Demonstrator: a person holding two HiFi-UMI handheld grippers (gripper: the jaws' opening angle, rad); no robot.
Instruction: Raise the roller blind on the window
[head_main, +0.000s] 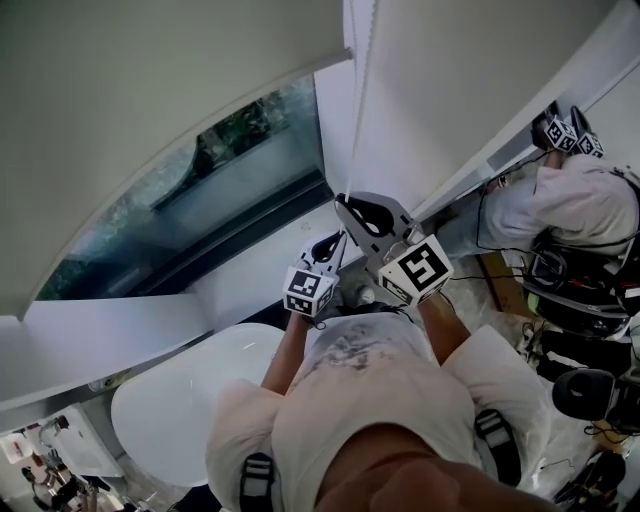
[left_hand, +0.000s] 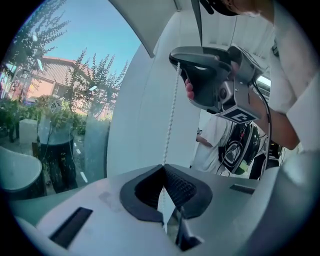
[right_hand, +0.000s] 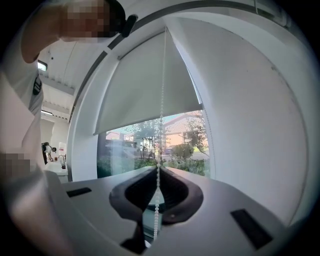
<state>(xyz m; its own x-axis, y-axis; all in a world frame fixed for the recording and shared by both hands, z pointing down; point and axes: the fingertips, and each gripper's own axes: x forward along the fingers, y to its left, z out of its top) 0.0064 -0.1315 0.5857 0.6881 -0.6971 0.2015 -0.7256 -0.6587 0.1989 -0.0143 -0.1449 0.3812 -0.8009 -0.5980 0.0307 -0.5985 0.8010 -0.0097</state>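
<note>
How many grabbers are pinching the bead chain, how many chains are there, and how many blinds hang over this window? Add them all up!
grippers shut on the chain: 2, the left gripper and the right gripper
bead chain: 1
roller blind: 1
total: 4

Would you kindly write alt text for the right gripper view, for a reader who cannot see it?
The right gripper is shut on a white bead chain that runs straight up toward the top of a partly lowered pale roller blind. Below the blind, the window shows trees and a building outside; a white wall fills the right.
</note>
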